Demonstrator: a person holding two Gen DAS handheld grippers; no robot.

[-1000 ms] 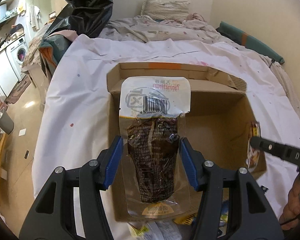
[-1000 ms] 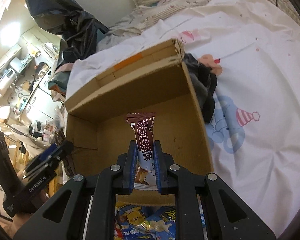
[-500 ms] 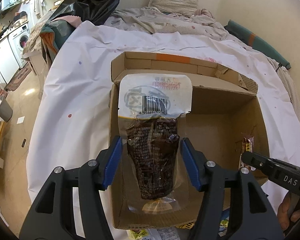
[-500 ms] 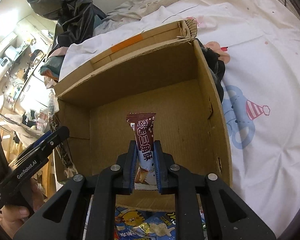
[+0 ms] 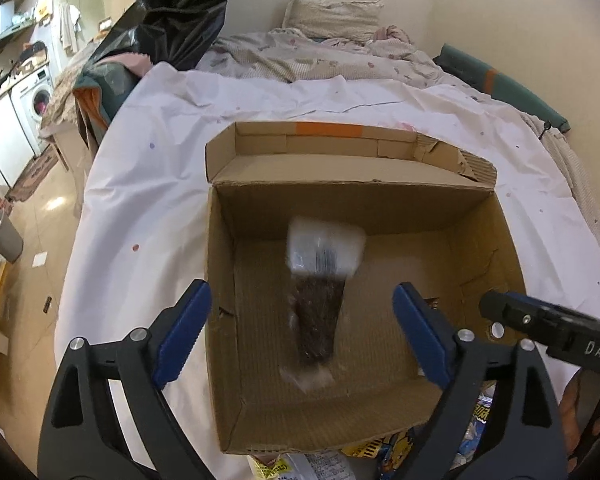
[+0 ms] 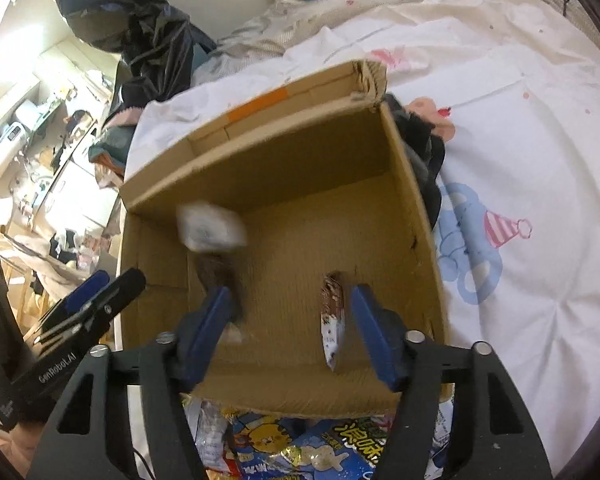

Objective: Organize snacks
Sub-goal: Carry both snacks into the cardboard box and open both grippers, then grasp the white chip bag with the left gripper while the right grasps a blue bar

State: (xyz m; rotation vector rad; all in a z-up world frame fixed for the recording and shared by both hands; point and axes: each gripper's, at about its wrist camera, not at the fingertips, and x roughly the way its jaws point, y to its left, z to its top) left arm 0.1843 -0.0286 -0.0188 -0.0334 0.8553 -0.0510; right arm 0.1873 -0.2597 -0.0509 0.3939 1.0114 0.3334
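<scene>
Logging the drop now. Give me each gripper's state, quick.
Left gripper: open, holding nothing; blurred clear pouch of dark snack is loose inside the brown cardboard box.
Right gripper: open, holding nothing; small brown snack packet is free between its fingers.

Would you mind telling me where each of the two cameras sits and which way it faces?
Left wrist: sits on the left gripper, looking forward and down into the cardboard box on the bed; its own open blue fingers frame a blurred clear pouch.
Right wrist: sits on the right gripper, facing down into the same box; its open fingers flank a brown snack bar.
Shared: the box, the pouch, and each view shows the other gripper at its edge.
</scene>
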